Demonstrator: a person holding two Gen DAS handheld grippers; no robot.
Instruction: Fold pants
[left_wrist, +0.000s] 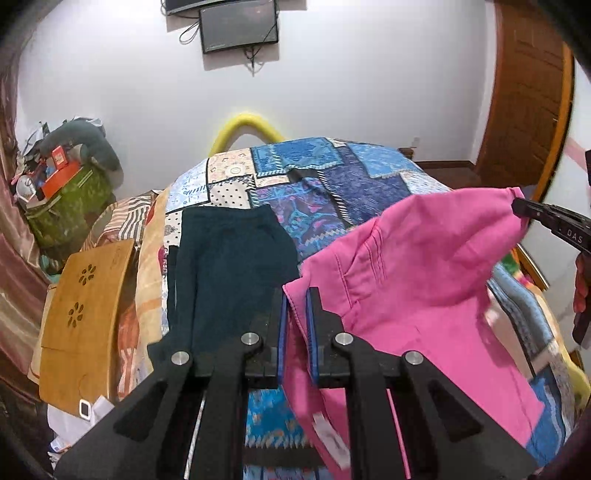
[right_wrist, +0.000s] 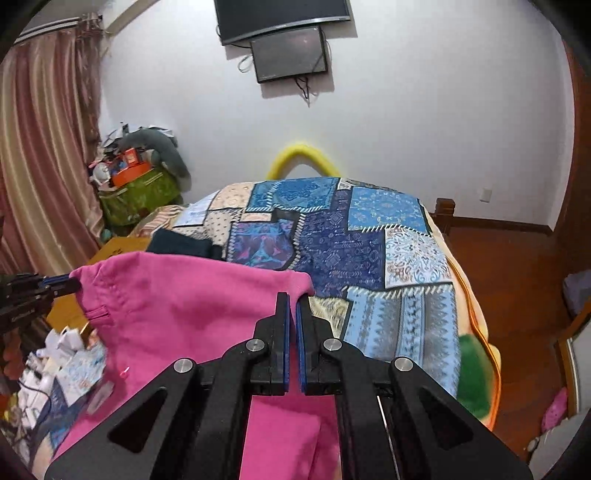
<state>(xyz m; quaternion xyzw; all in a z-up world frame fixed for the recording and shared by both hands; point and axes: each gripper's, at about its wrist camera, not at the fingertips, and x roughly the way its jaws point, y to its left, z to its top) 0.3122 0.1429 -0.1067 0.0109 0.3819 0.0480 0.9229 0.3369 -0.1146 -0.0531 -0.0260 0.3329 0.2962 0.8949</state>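
Pink pants (left_wrist: 417, 266) hang stretched in the air above the bed, held at the waistband's two corners. My left gripper (left_wrist: 296, 295) is shut on the left corner of the waistband. My right gripper (right_wrist: 293, 301) is shut on the right corner; it also shows in the left wrist view (left_wrist: 517, 206) at the far right. The pink pants fill the lower left of the right wrist view (right_wrist: 184, 314), where the left gripper (right_wrist: 75, 284) pinches their far corner. The legs hang down out of sight.
A blue patchwork bedspread (left_wrist: 332, 177) covers the bed. Dark teal folded pants (left_wrist: 229, 266) lie on it at the left. A wooden lap desk (left_wrist: 85, 317) sits at the bed's left side. A cluttered green bin (left_wrist: 70, 199) stands by the wall. Wooden floor (right_wrist: 517, 280) lies right of the bed.
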